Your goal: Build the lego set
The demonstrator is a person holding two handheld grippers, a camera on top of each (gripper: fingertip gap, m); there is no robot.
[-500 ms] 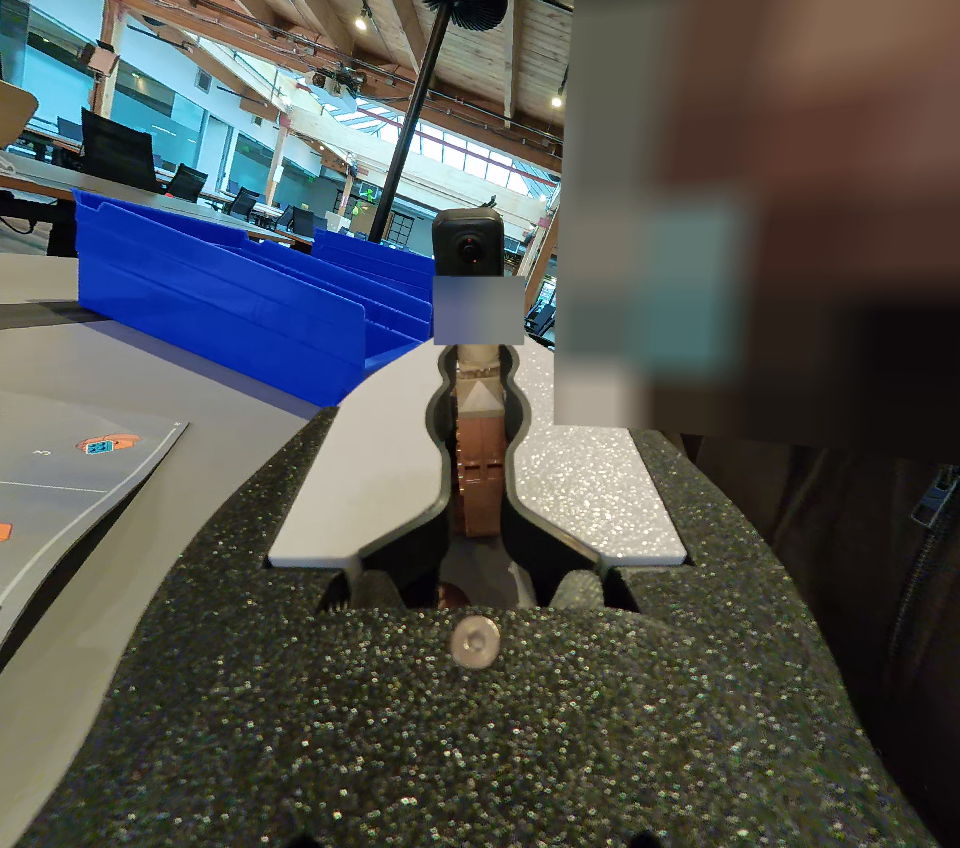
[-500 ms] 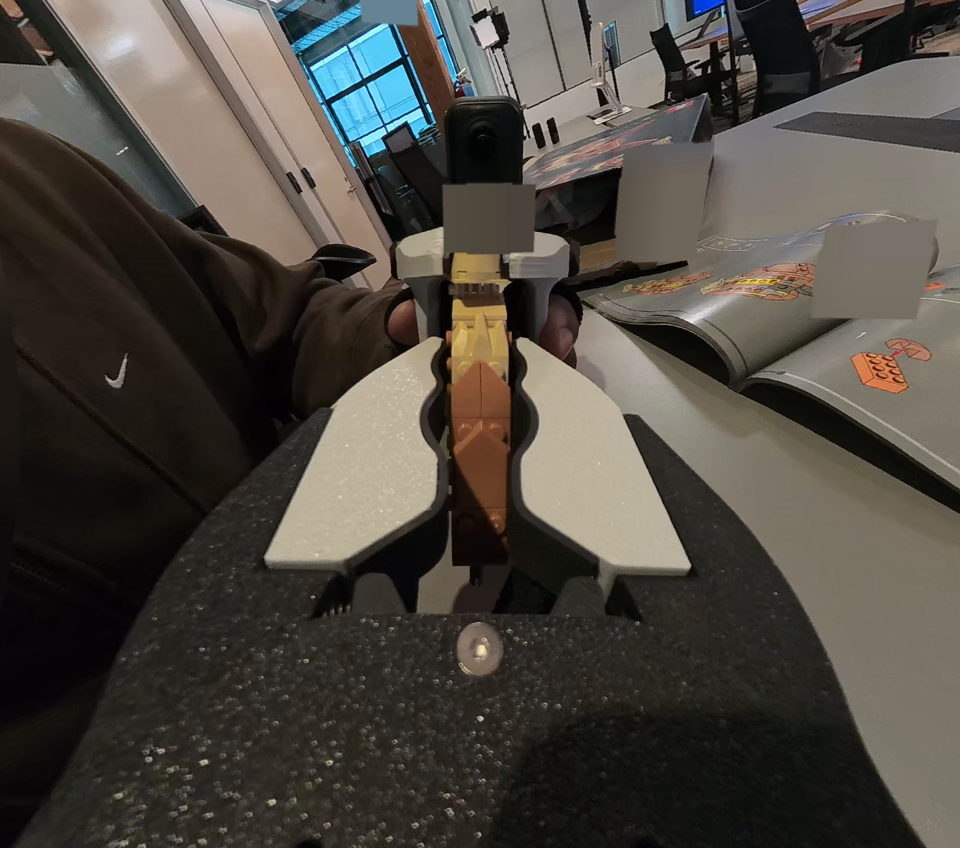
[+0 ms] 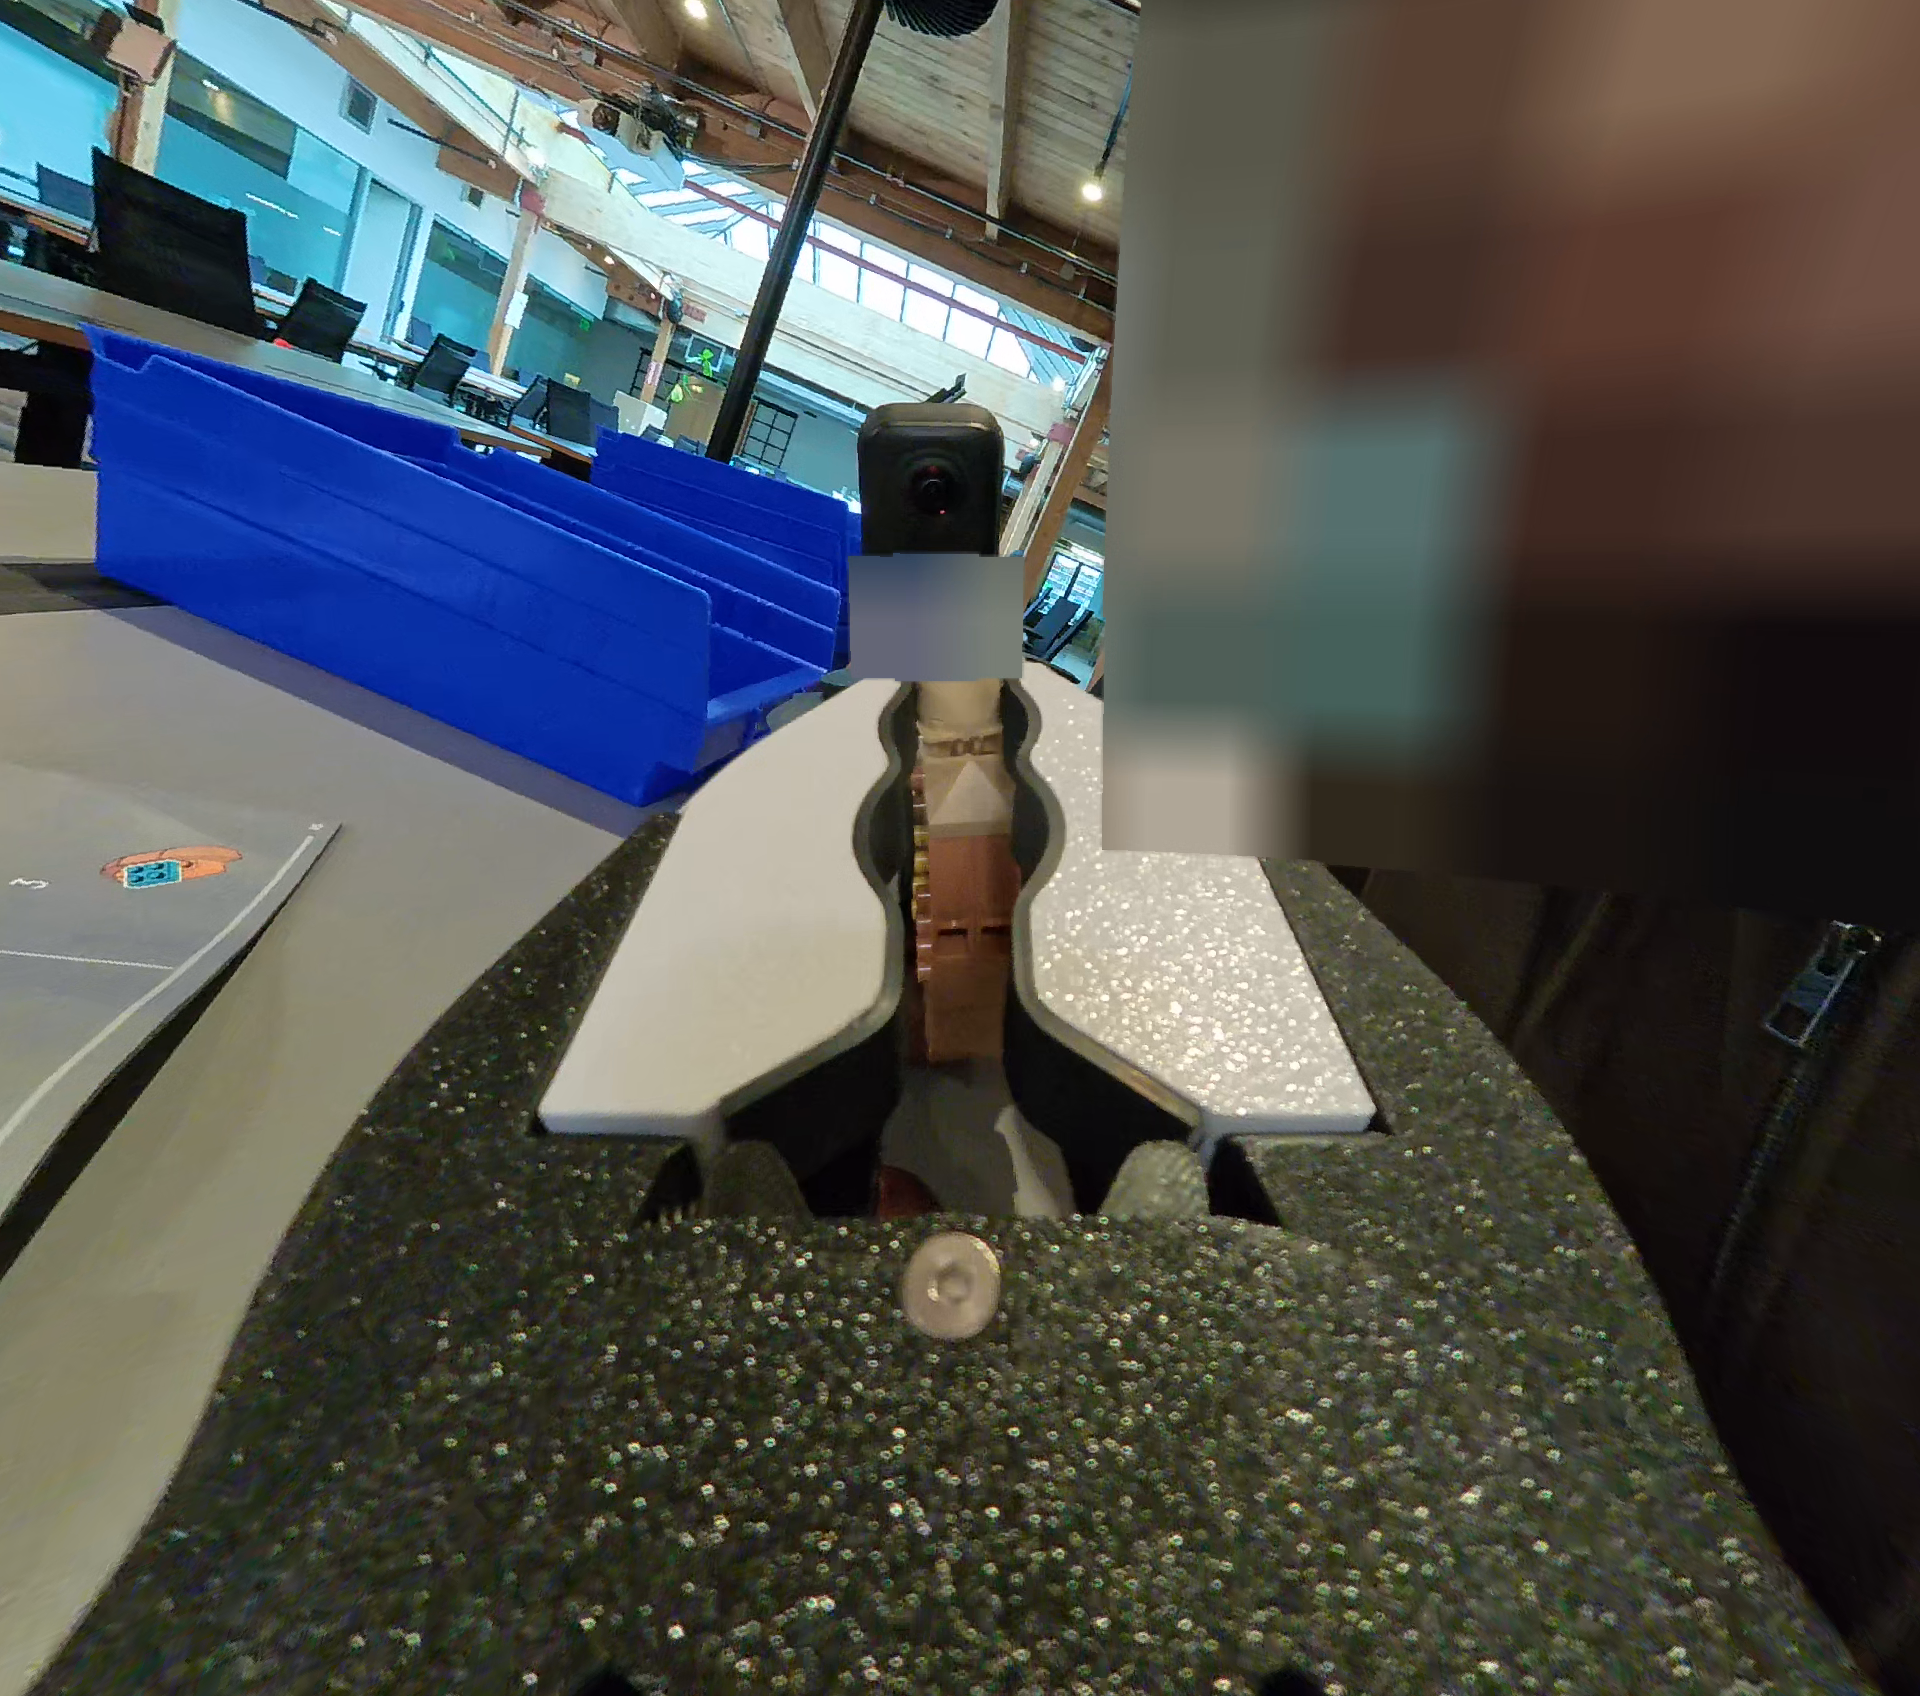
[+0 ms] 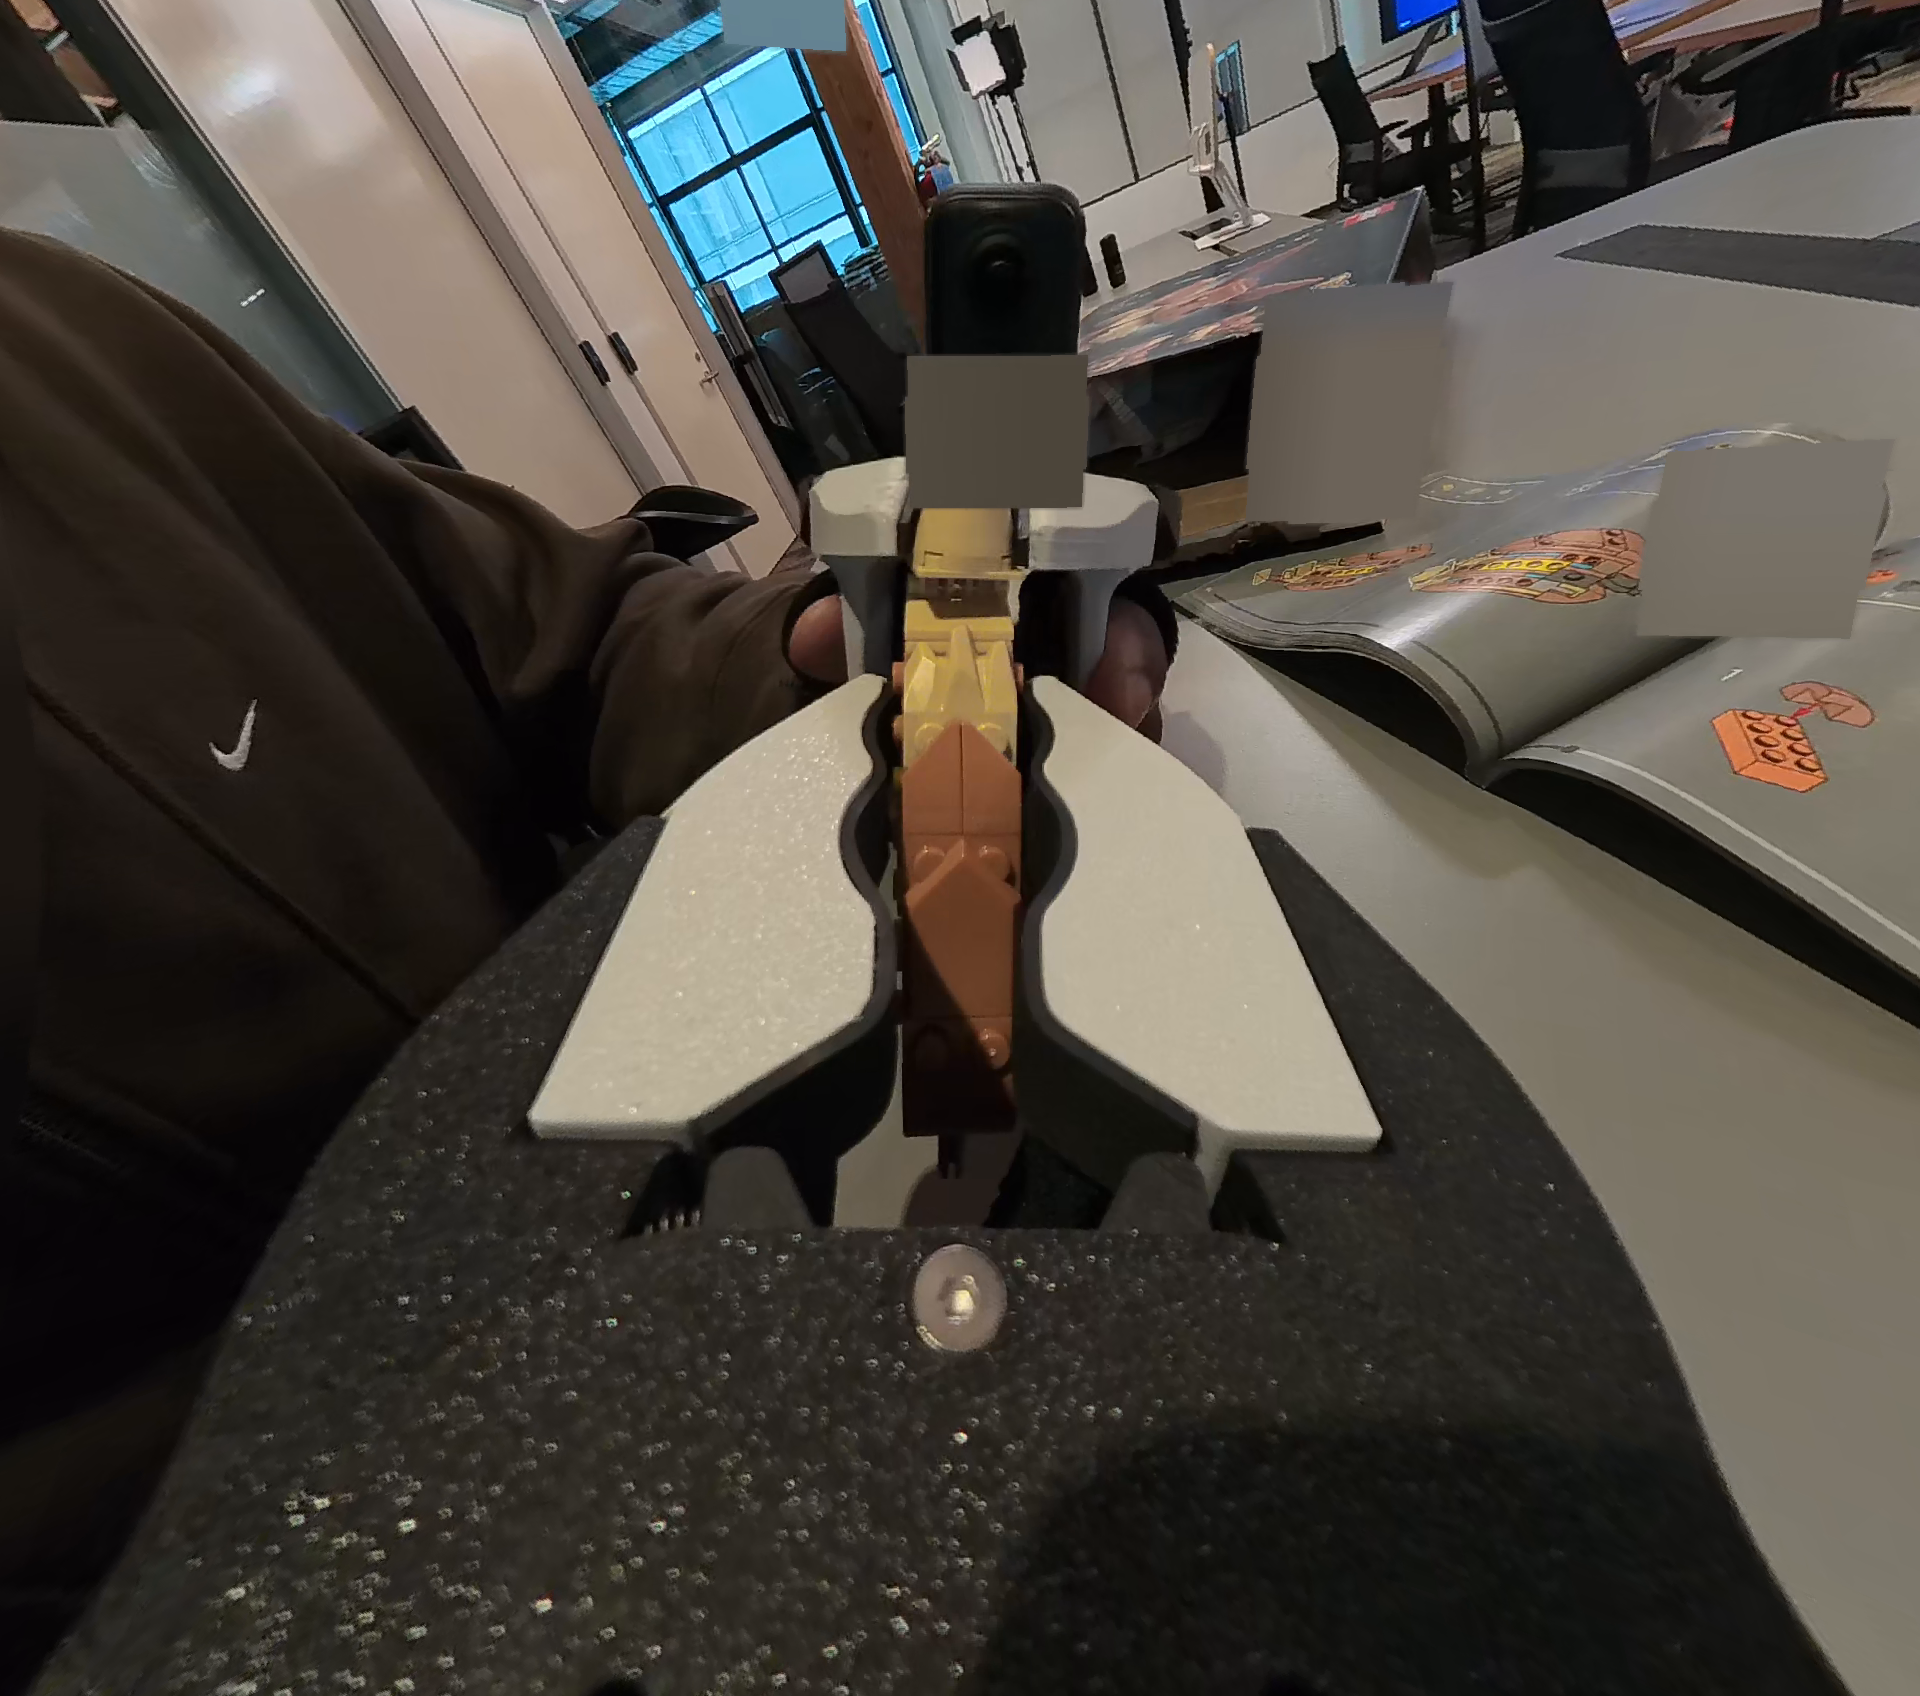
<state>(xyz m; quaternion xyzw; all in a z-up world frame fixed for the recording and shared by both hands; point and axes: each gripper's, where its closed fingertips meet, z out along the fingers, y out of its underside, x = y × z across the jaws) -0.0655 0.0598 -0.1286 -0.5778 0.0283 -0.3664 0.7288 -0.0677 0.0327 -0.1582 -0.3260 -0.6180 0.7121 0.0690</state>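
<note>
While clamped, lego set [image 4: 961, 867] lengthwise, gripper-to-gripper

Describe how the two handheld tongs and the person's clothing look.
Both tongs, left and right, have speckled black bodies, a silver screw and pale grey wavy-edged fingers with dark liners. Each carries a black camera on top. The person wears a dark brown sleeve and a zipped jacket.

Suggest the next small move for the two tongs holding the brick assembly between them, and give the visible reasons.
Probably press the two tongs gently toward each other along the assembly's length to seat the joint. The right tongs are shut on the brown end of the lego assembly; the left tongs face them, shut on the same piece. It hangs above the table, with the instruction booklet open beside it.
</note>
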